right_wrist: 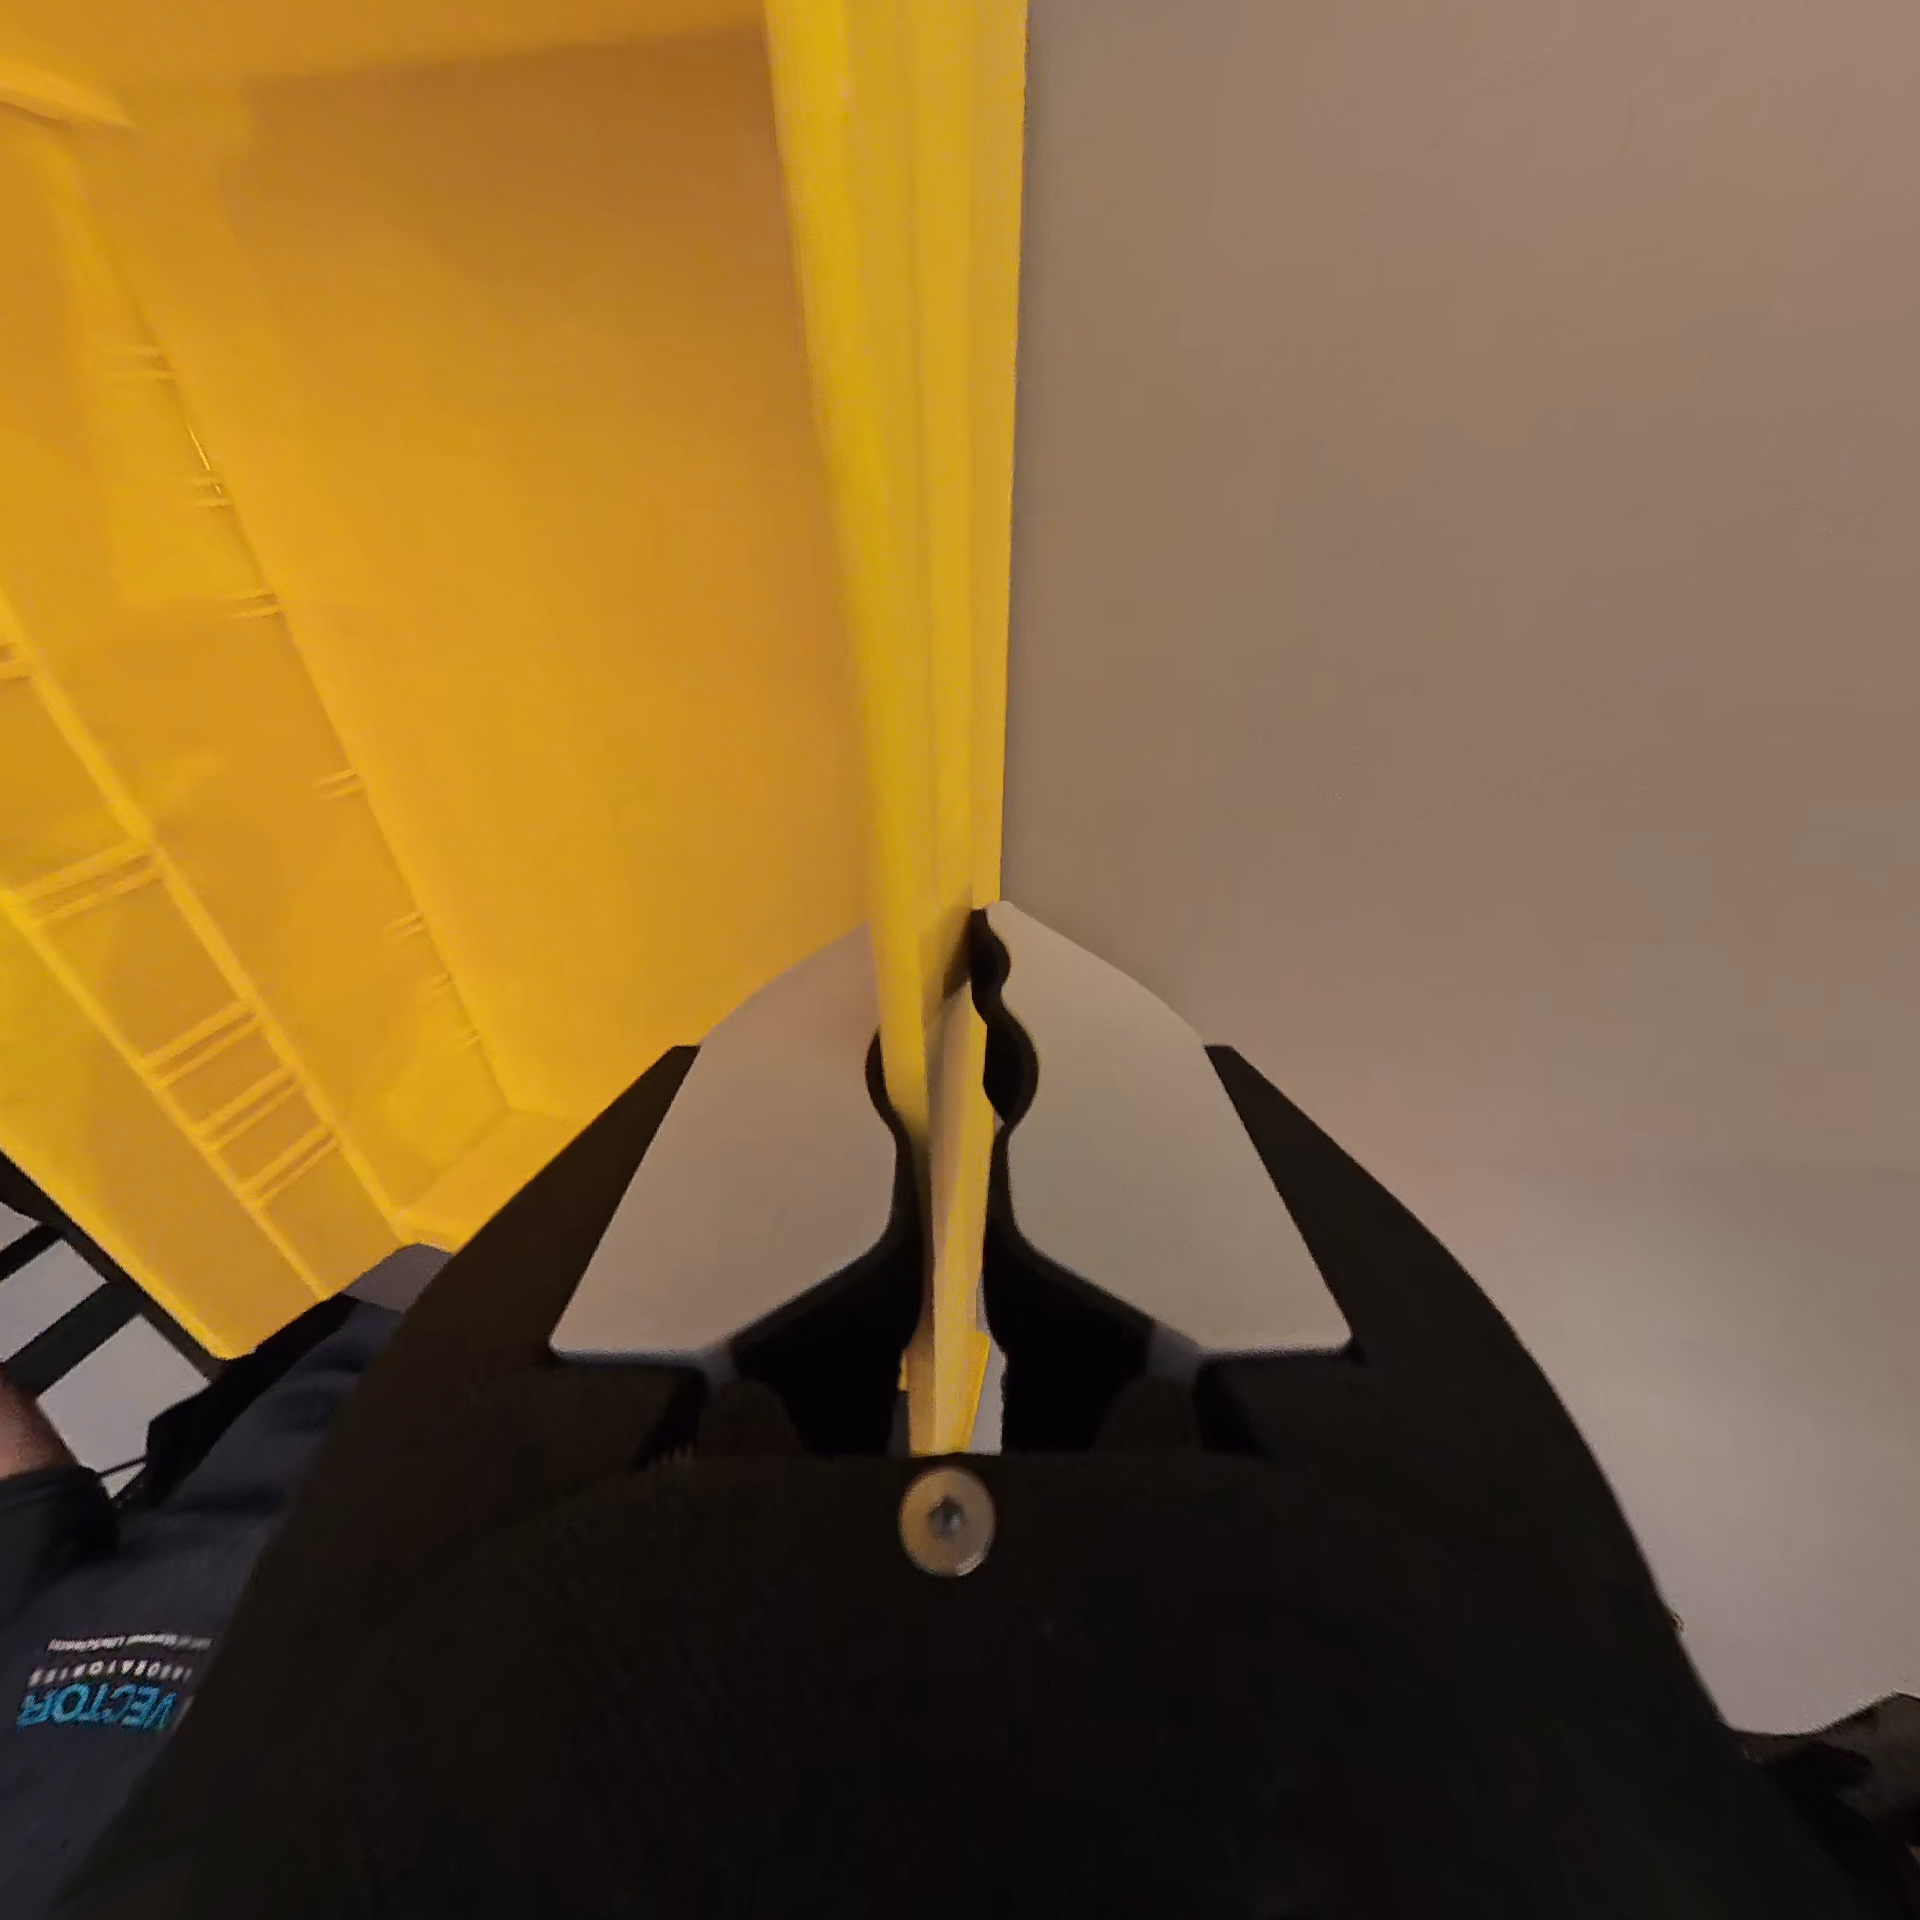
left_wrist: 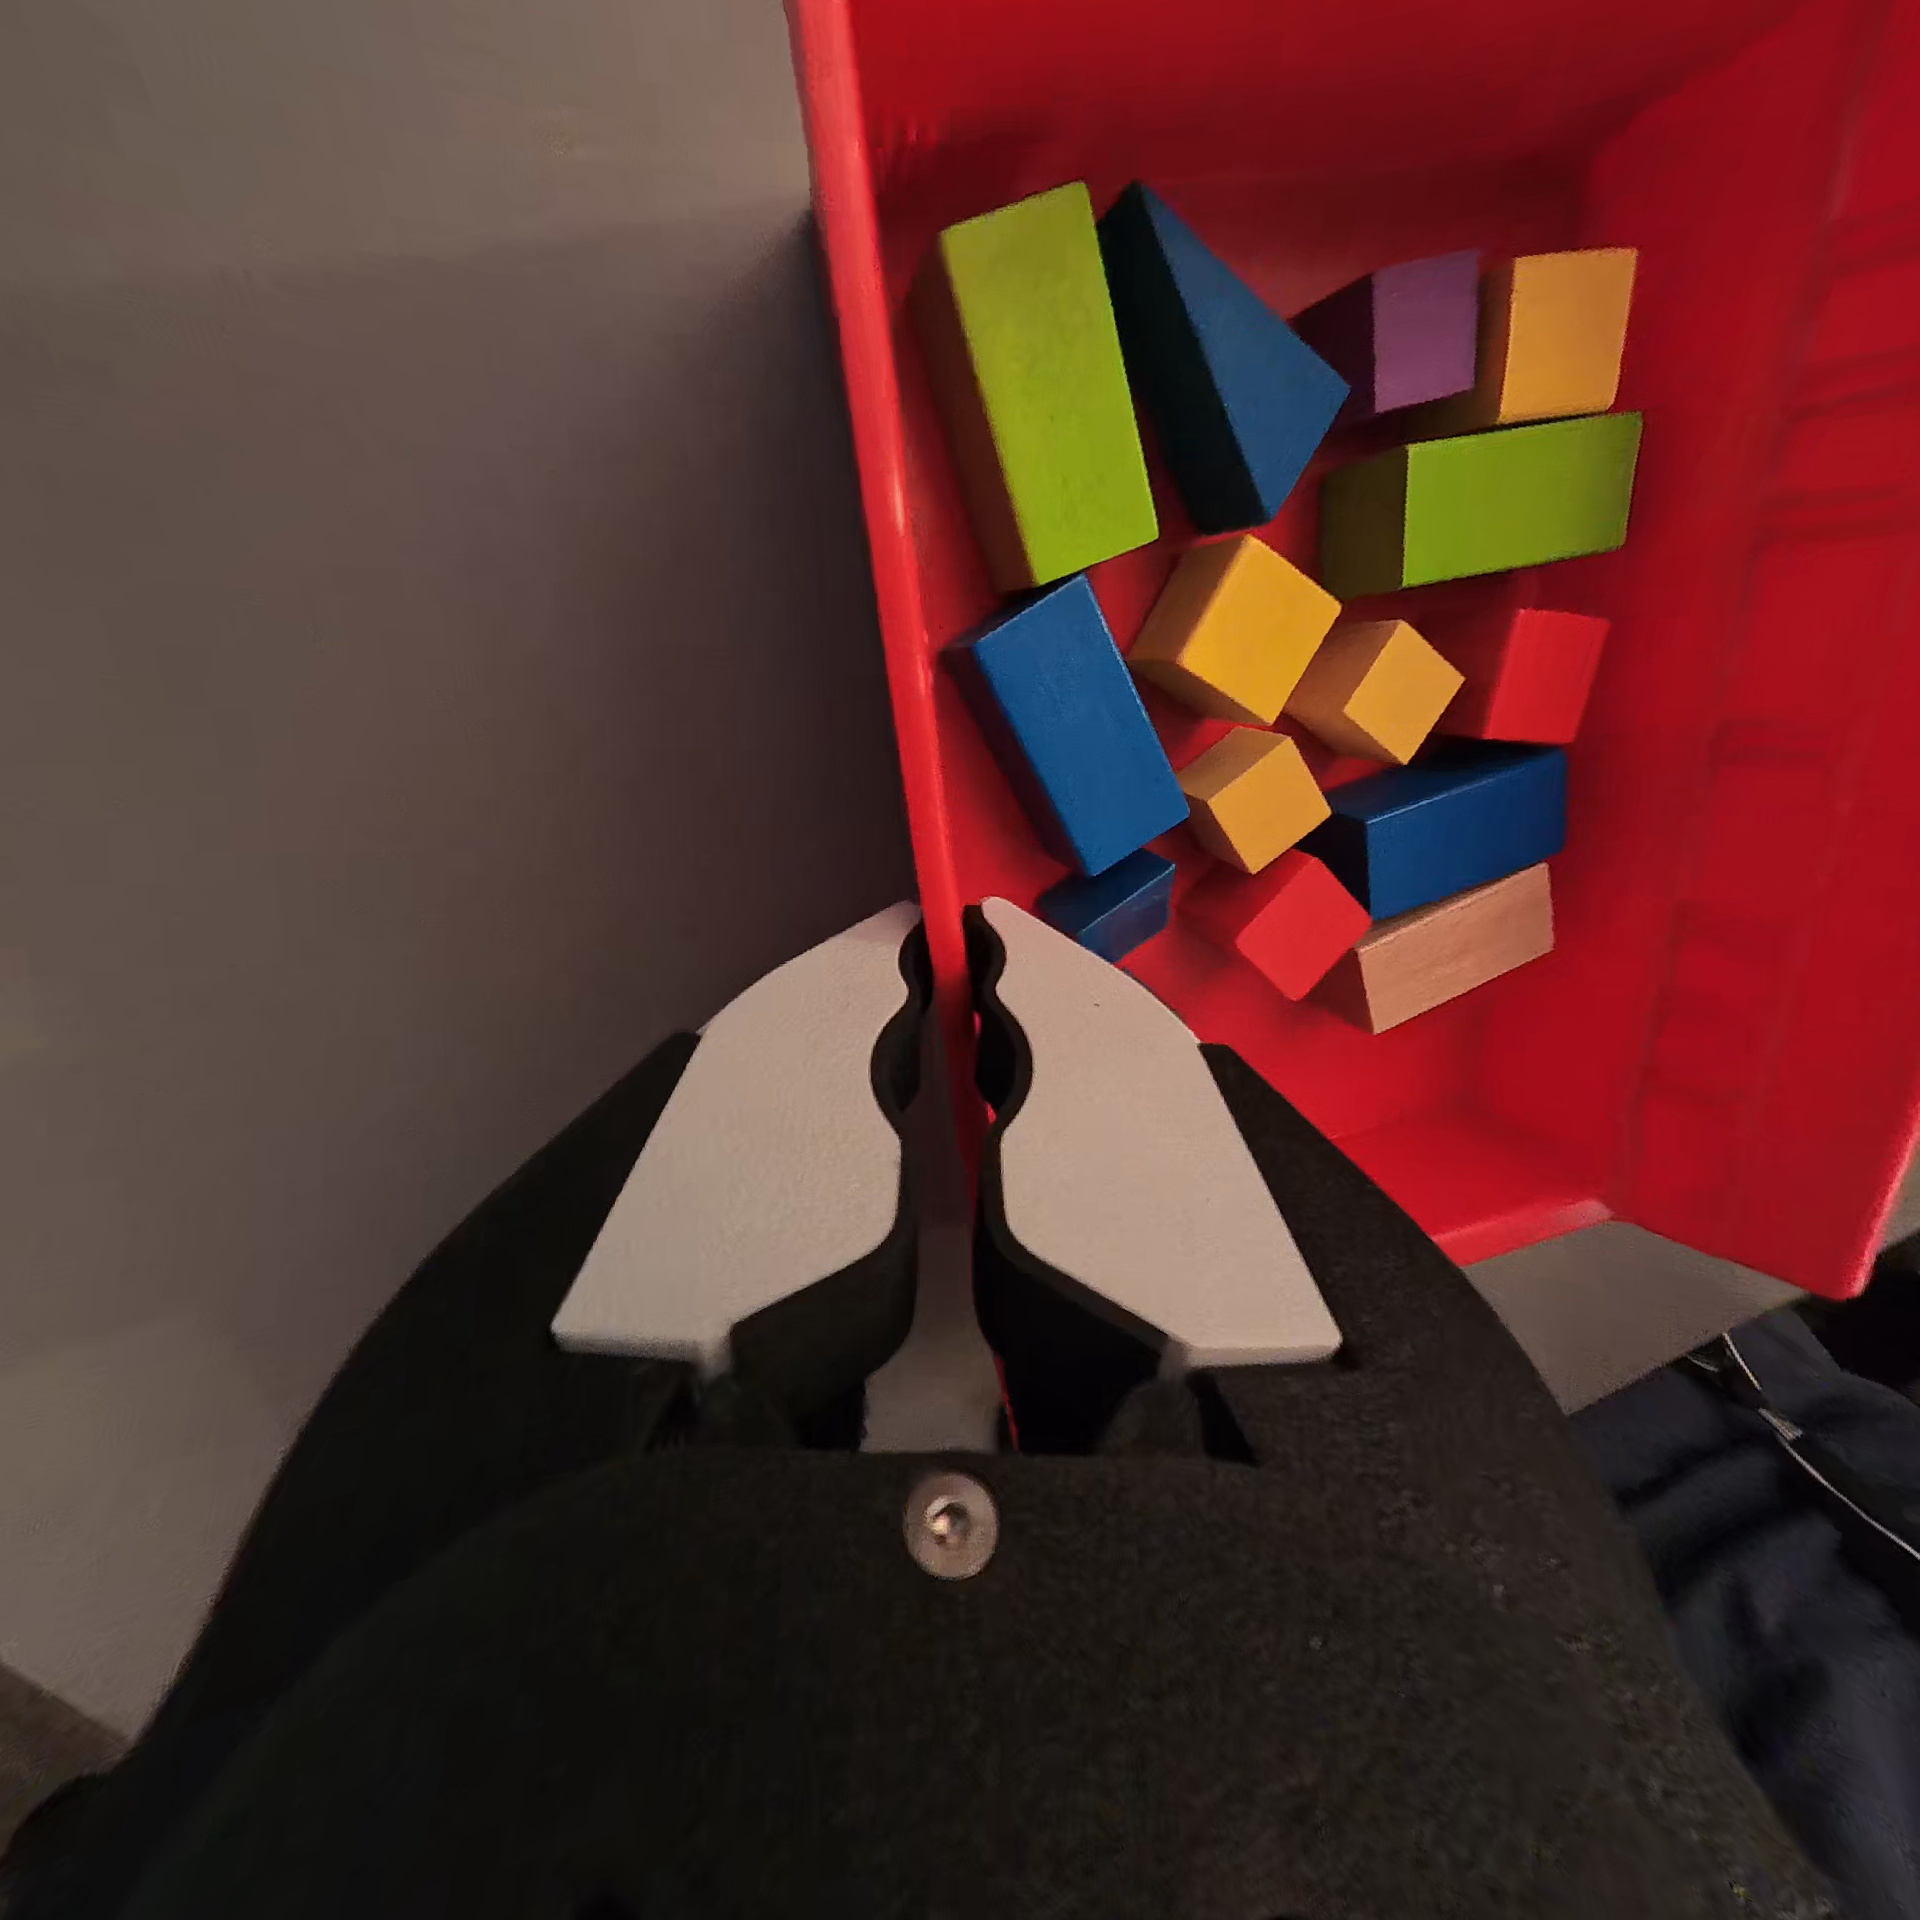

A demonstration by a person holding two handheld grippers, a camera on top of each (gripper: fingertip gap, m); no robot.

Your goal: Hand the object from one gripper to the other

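Holding the blocks (left_wrist: 1278, 623) in the red bin (left_wrist: 1714, 935), you have none lifted yet; choose one lying free, like the green bar (left_wrist: 1049, 384), whose long axis runs away from you along the wall. Your left gripper (left_wrist: 948, 920) is nearly closed on that bin's rim, and your right gripper (right_wrist: 951, 935) pinches the yellow bin (right_wrist: 468, 623) wall, so release one first.
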